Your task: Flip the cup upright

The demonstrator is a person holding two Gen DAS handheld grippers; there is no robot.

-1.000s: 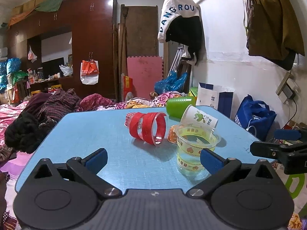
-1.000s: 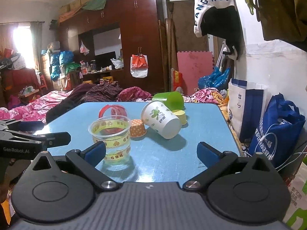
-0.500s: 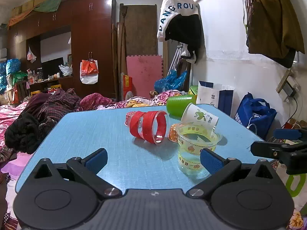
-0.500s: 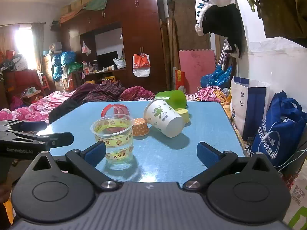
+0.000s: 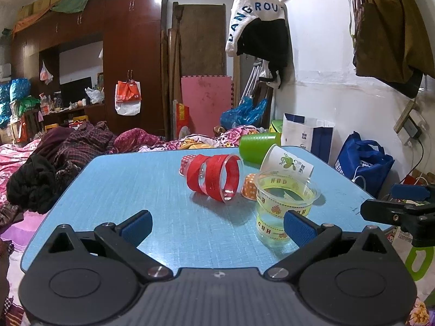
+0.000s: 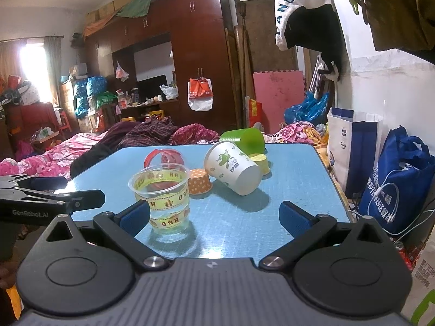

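Observation:
Several cups are on the blue table (image 5: 130,184). A clear cup with yellow bands (image 5: 282,209) (image 6: 163,193) stands upright near the front edge. A clear cup with red bands (image 5: 217,176) (image 6: 164,157) lies on its side. A white paper cup with green print (image 5: 288,163) (image 6: 233,169) lies tilted. A green cup (image 5: 258,145) (image 6: 244,138) lies on its side at the back. My left gripper (image 5: 217,224) is open and empty, short of the cups. My right gripper (image 6: 214,216) is open and empty, its left finger (image 6: 136,216) beside the yellow-banded cup.
A small orange dotted paper cup (image 6: 199,180) and a yellow one (image 6: 261,161) lie among the cups. Blue bags (image 6: 399,184) and a white bag (image 6: 350,141) stand right of the table by the wall. A bed with clothes (image 5: 54,157) lies to the left.
Both grippers have drifted slightly closer to the cups. The yellow-banded cup now sits nearer the right gripper's left finger. No cup has moved.

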